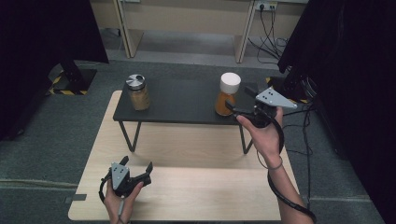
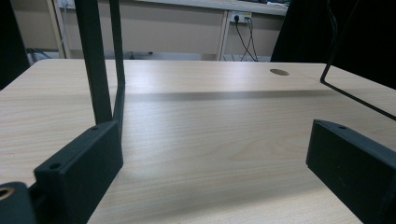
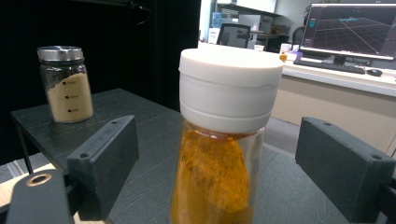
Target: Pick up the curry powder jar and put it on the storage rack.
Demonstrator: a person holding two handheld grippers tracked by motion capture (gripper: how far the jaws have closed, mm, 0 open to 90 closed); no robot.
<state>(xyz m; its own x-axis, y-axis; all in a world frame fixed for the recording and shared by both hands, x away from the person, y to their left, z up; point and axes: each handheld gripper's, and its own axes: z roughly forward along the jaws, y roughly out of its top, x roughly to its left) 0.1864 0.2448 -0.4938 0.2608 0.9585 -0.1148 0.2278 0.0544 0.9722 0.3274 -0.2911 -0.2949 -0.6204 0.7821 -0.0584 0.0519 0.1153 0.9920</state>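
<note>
Two jars [image 1: 138, 92], two grippers [image 1: 136, 172], one black shelf [image 1: 182, 105], one table [image 1: 196, 186].

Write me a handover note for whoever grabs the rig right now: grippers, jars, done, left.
Right gripper: open, jaws either side of the white-capped orange jar, not yet closed on it.
Left gripper: open, holding nothing, low over the wooden table.
Jars: the orange jar stands upright at the right end of the black shelf; the steel-lidded jar of tan powder stands upright at its left end.
Done: approach to the orange jar.
Left: likely close on it and lift.
</note>
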